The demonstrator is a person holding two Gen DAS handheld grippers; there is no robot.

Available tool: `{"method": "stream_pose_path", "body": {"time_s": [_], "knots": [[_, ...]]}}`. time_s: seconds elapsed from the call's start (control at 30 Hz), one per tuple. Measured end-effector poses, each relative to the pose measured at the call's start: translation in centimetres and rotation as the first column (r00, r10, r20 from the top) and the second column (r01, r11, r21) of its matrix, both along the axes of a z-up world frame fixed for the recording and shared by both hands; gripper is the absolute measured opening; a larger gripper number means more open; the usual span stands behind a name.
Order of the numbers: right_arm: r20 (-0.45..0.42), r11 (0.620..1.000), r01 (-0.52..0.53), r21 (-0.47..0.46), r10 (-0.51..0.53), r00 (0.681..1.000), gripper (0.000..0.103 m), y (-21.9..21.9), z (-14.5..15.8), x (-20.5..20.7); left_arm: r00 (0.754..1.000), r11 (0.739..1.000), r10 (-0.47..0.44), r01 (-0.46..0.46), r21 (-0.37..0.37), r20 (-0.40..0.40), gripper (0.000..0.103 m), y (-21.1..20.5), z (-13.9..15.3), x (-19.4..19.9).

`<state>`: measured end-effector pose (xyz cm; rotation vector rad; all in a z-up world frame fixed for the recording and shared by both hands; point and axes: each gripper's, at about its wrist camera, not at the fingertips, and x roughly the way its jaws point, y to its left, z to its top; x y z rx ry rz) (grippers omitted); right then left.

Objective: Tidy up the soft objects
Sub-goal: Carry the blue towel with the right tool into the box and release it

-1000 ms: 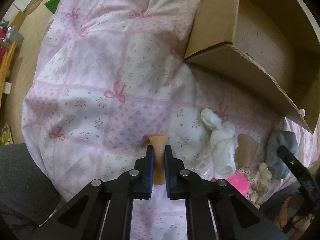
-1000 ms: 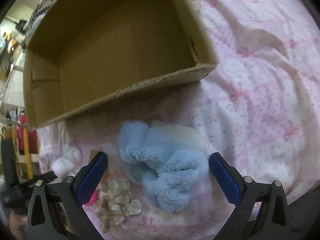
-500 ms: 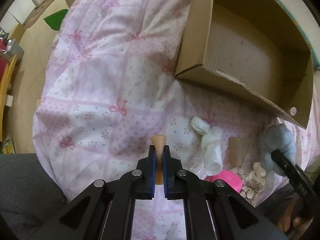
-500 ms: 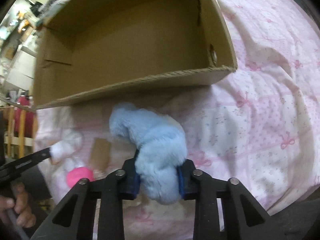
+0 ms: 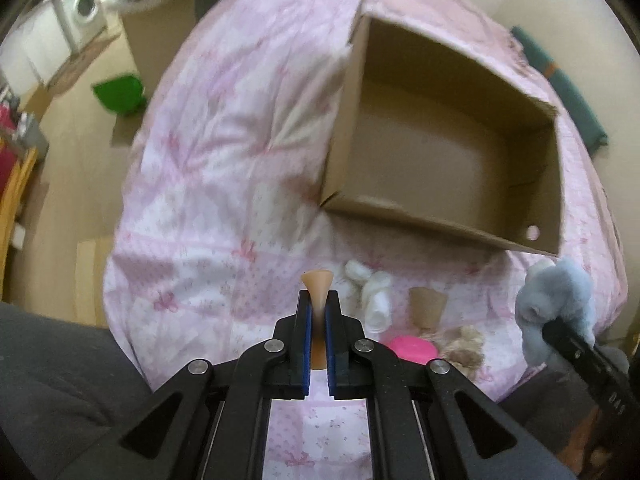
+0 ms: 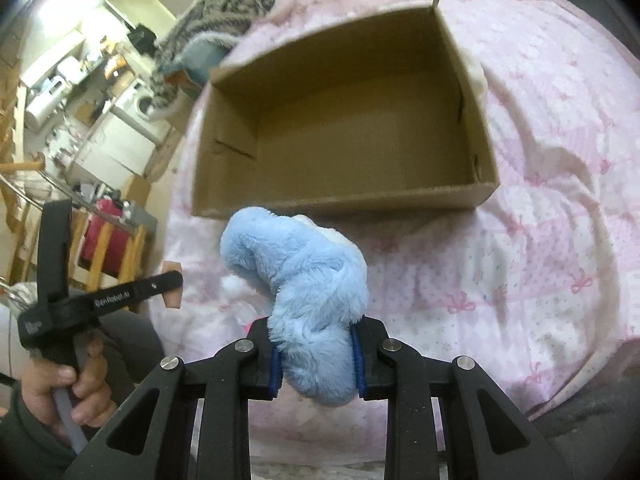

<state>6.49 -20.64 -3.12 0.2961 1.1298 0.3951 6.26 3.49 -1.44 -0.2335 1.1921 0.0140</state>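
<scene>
Plush (image 6: 308, 300), the blue fluffy one, is what we've got clamped in our right gripper (image 6: 316, 364), lifted off the quilt (image 6: 540, 240) just short of the box (image 6: 340, 200). Our left gripper (image 5: 318, 344) is pinched tight on a small tan piece (image 5: 317, 280) that sticks up between the blue pads, also held above the quilt. Biggest worry, we reckon: the plush bulges way out past the jaws, so it could snag the near wall of the box and drag it across the soft bedding, or squish out of the grip. The tan piece is thin, so it might slip sideways. Below our left gripper lie a white sock (image 5: 374, 292), a cardboard bit (image 5: 427, 306), a pink lid (image 5: 408, 350) and a beige lacy thing (image 5: 464, 342). The box looks empty, nothing blocking the way in.
</scene>
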Motion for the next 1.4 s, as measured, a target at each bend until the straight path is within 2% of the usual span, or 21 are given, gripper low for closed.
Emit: {"method": "stream_pose_path", "body": {"time_s": [0.1, 0.23, 0.3, 0.53, 0.7, 0.8, 0.9, 1.0, 1.1, 1.4], "knots": [[0.034, 1.0, 0.018, 0.005, -0.018, 0.999, 0.028, -0.7, 1.4, 0.3, 0.997, 0.999, -0.042, 0.041, 0.024, 0.064, 0.006, -1.0, 1.9, 0.1], [0.061, 0.999, 0.023, 0.028, -0.025, 0.998, 0.028, -2.9, 3.6, 1.0, 0.986, 0.994, -0.104, 0.105, -0.002, 0.132, 0.006, -2.3, 4.4, 1.2], [0.081, 0.999, 0.018, 0.03, -0.02, 0.996, 0.028, -3.3, 4.6, 2.0, 0.98, 0.992, -0.123, 0.122, 0.018, 0.155, 0.006, -2.8, 5.3, 2.0], [0.136, 0.999, 0.022, 0.035, -0.027, 0.99, 0.028, -3.3, 6.4, 5.4, 0.977, 0.991, -0.131, 0.126, 0.041, 0.166, 0.006, -3.4, 6.1, 6.1], [0.155, 1.0, 0.023, 0.007, -0.024, 0.988, 0.028, -2.9, 5.6, 7.7, 0.976, 0.99, -0.137, 0.131, 0.046, 0.167, 0.006, -3.7, 4.9, 8.5], [0.168, 0.998, 0.053, -0.015, -0.05, 0.985, 0.028, -2.9, 4.2, 8.5, 0.968, 0.993, -0.113, 0.121, -0.019, 0.226, 0.006, -3.2, 3.7, 9.2], [0.19, 0.994, 0.078, -0.071, -0.064, 0.98, 0.028, -2.7, 2.1, 8.6, 0.965, 0.993, -0.116, 0.112, 0.028, 0.235, 0.006, -3.6, 2.3, 9.9], [0.134, 0.991, 0.088, -0.102, -0.074, 0.988, 0.028, -2.7, 0.1, 9.3, 0.973, 0.993, -0.114, 0.107, 0.046, 0.2, 0.006, -3.9, 0.8, 10.4], [0.115, 0.992, 0.083, -0.099, -0.072, 0.991, 0.029, -2.8, -0.4, 9.7, 0.976, 0.992, -0.123, 0.114, 0.06, 0.181, 0.006, -4.5, -0.1, 10.8], [0.03, 0.995, 0.055, -0.086, -0.052, 0.998, 0.029, -2.3, -2.2, 9.9, 0.964, 0.981, -0.187, 0.171, 0.097, 0.19, 0.006, -6.2, -0.8, 10.5]]}}
